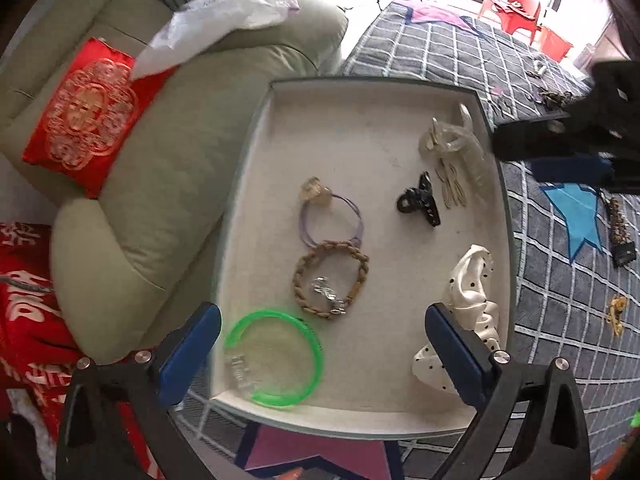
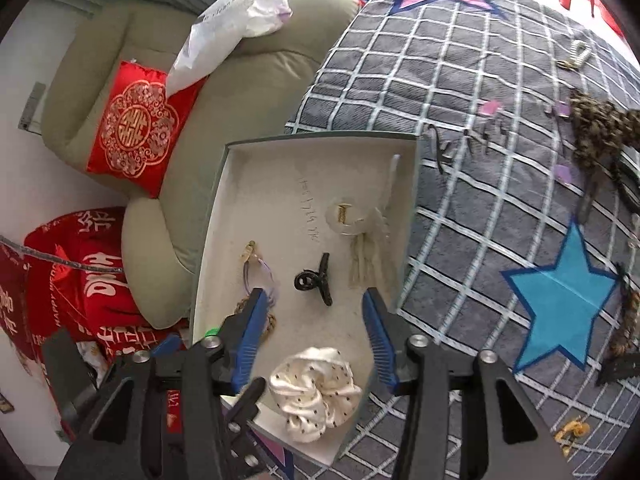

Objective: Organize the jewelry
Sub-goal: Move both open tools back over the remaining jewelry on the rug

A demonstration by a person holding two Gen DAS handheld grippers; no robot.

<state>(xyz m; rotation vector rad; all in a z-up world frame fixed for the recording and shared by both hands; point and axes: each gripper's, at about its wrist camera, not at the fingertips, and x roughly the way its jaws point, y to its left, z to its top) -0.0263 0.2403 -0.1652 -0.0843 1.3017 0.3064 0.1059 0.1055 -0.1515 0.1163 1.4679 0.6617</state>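
Two grippers hang over a white tray [image 1: 360, 120] that sits on a grey checked rug [image 1: 560, 300] beside a green armchair [image 1: 160, 184]. Our left gripper [image 1: 320, 344] stands wide, its blue fingers [image 1: 188, 356] apart and empty, with a green bangle [image 1: 276, 360] lying on the tray floor below and between them, touched by neither. Our right gripper [image 2: 312, 332] is partly spread and grips nothing; a spotted cream scrunchie [image 2: 316, 388] lies on the tray below it, clear of both pads.

On the tray we see, above the bangle, a braided bracelet [image 1: 332, 276] with a small silver piece inside its loop, and touching it a purple hair tie [image 1: 332, 216] with a pale charm. Near the middle lies a black claw clip [image 1: 420, 200]. At the far right corner rests a clear claw clip [image 1: 452, 148] with a few thin hairpins [image 1: 452, 188] just beside it. The scrunchie sits against the tray's near right wall.

More pieces lie loose on the rug, well apart from the tray: a leopard-print scrunchie [image 2: 600, 132], a small gold piece [image 2: 572, 432] and a dark braided band [image 1: 620, 232]. A red cushion [image 1: 84, 116] leans on the armchair.
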